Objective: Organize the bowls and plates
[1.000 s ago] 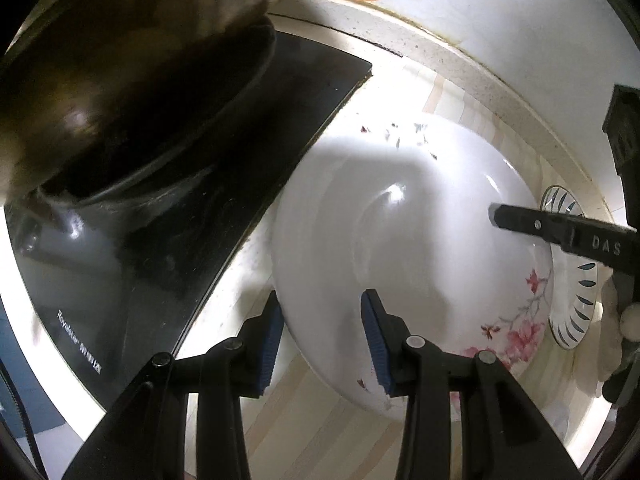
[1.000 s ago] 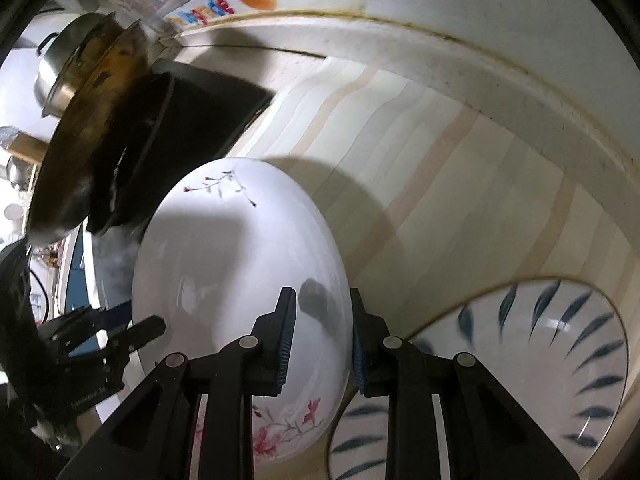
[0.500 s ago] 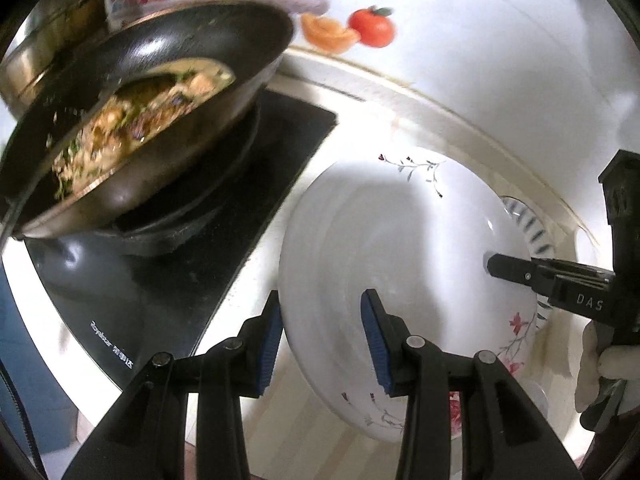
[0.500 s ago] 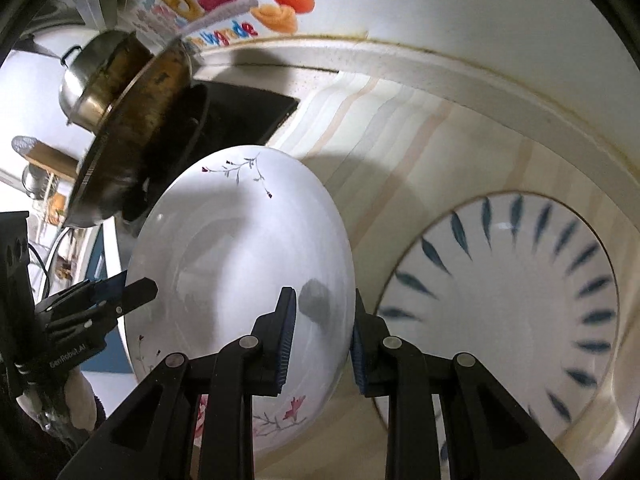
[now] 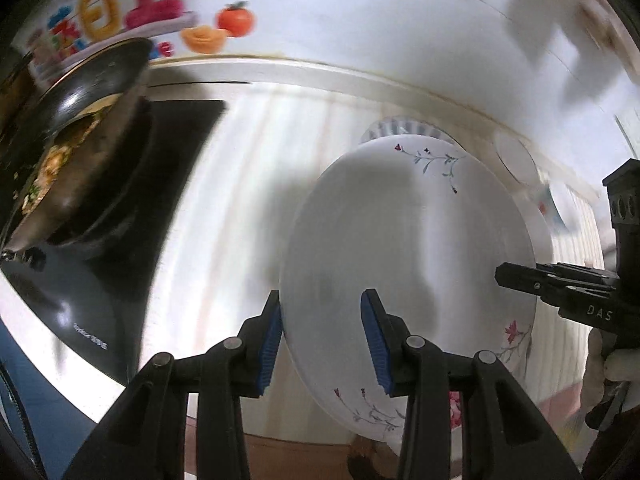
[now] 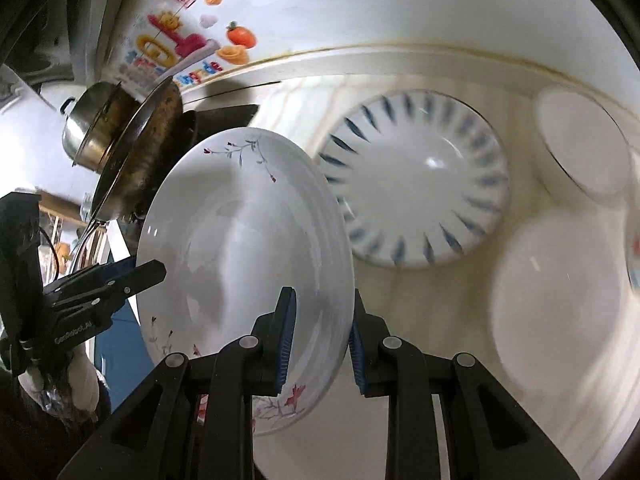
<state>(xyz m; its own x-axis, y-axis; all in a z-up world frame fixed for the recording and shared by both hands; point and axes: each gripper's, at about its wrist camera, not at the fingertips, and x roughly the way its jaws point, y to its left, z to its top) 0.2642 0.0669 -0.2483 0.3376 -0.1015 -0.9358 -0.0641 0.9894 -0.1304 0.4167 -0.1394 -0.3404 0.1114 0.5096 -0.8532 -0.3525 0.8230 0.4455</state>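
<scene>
A large white plate with a floral print is held in the air above the counter, gripped at two sides. My left gripper is shut on its left rim. My right gripper is shut on its right rim and also shows in the left wrist view. The plate also shows in the right wrist view, tilted. A blue-striped white plate lies on the counter behind it, and plain white dishes sit further right.
A black stovetop lies at the left with a frying pan of food on it. A steel pot stands behind the pan. A tiled wall with colourful stickers runs along the back.
Both grippers have lifted the floral plate higher and carried it to the right, away from the stove. The blue-striped plate and other white dishes have come into view.
</scene>
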